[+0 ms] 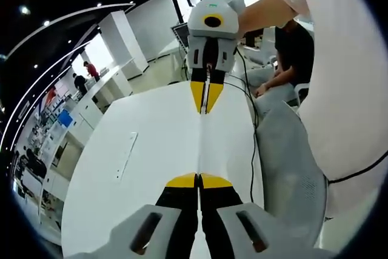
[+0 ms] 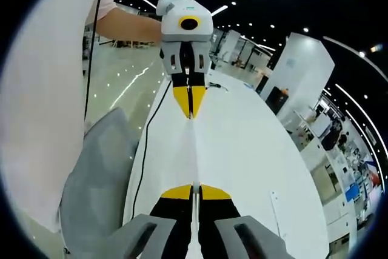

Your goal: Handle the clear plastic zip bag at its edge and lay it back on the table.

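The bag [image 1: 200, 144], clear thin film, is held in the air above the white table [image 1: 151, 150], stretched edge-on between the two grippers so that it reads as little more than a pale line running from 6 o'clock up toward 12 in both views. The left gripper [image 1: 199, 180] has its yellow-tipped black jaws pressed together on one end of the bag; the right gripper [image 2: 193, 191] pinches the opposite end in the same way, and each appears in the other's view at 12 o'clock, jaws closed on the film. The bag looks very light, limp and slick: it should sag or fold as soon as tension drops, and could slide out of a weak pinch, so the edge, where the zip strip likely gives stiffer footing, seems the best place to hold. The table is smooth, matte and rounded in outline. A flat white strip [image 1: 126, 156] lies on it at 9 o'clock in the left gripper view, and a thin black cable [image 1: 253, 150] trails along the table's edge beside a grey mesh chair [image 1: 291, 168].
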